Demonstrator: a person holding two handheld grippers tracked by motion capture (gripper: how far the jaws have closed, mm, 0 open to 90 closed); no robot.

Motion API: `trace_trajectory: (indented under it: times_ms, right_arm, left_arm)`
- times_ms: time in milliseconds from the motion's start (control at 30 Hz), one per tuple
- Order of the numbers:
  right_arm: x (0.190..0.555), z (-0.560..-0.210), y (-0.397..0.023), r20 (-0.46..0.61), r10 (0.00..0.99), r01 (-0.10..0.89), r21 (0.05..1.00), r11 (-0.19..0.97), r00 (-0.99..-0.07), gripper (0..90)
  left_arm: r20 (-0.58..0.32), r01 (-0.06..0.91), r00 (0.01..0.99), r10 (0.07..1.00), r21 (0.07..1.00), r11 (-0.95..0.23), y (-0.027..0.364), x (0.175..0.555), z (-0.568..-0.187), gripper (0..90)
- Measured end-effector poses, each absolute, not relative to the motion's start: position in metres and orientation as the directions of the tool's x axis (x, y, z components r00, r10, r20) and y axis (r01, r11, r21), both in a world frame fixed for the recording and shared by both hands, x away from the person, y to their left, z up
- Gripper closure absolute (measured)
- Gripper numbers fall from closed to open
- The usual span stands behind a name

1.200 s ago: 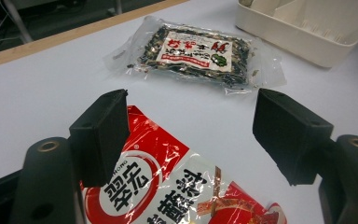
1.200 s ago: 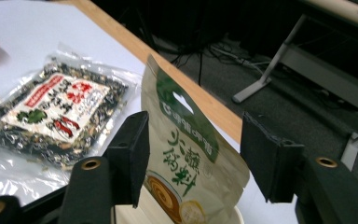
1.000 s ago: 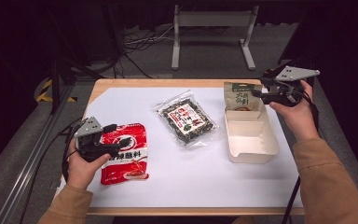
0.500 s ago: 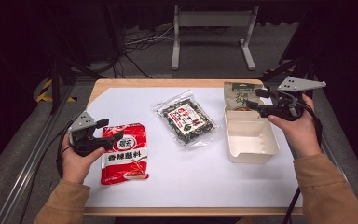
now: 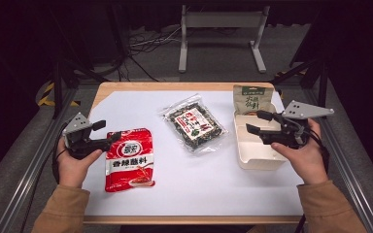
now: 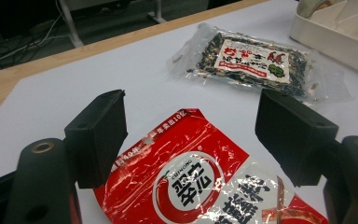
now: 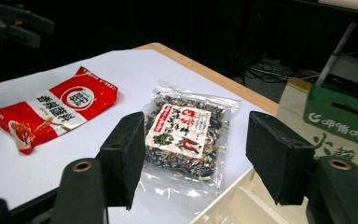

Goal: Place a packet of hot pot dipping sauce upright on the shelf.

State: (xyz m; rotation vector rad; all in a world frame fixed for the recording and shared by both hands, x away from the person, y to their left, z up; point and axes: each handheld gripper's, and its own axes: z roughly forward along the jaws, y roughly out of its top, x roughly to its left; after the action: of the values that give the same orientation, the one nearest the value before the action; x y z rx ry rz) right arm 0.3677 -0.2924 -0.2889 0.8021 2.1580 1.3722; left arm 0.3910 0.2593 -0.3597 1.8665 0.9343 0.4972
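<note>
The left hand-held gripper (image 5: 108, 132) hovers at the tabletop's (image 5: 141, 99) left edge, its jaws spread wide and empty. They point across the tabletop at the near corner of the red seasoning packet (image 5: 128, 158), which lies flat near the left edge, toward the front. In the left gripper view the two pads (image 6: 98, 135) stand on either side of the packet's (image 6: 196, 177) top end and above it, not pressing on it; whether a tip brushes the foil I cannot tell from the high view.

The right hand-held gripper (image 5: 256, 122) is held over the white tray (image 5: 260, 158) by the right edge, jaws well apart with nothing between them; they have just been opening further. It points toward the middle of the tabletop, where a clear bag of dark dried seaweed mix (image 5: 194, 124) lies flat and slantwise, well apart from the red packet and just beside the tray. In the right gripper view that bag (image 7: 184, 135) shows between the two pads (image 7: 123, 156), farther off.

A green-topped pouch (image 5: 248, 99) rests at the tray's far end, leaning over the rim near the back right corner.
</note>
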Motion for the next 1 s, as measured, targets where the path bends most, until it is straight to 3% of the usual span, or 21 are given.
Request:
trace_trajectory:
  times_ms: [367,600,1000]
  right_arm:
    - [0.352,-0.304,-0.273,-0.023,0.638,0.229,0.923,0.309,-0.77,37.3]
    - [0.35,-0.312,-0.265,-0.007,0.618,0.242,0.917,0.318,-0.787,37.3]
    - [0.347,-0.323,-0.254,-0.028,0.602,0.24,0.902,0.36,-0.798,36.5]
  left_arm:
    - [-0.049,0.383,0.629,0.776,0.888,-0.254,0.269,0.401,-0.369,28.2]
    - [-0.078,0.431,0.587,0.806,0.873,-0.229,0.279,0.41,-0.376,24.3]
    - [-0.121,0.522,0.539,0.833,0.824,-0.219,0.293,0.435,-0.4,26.0]
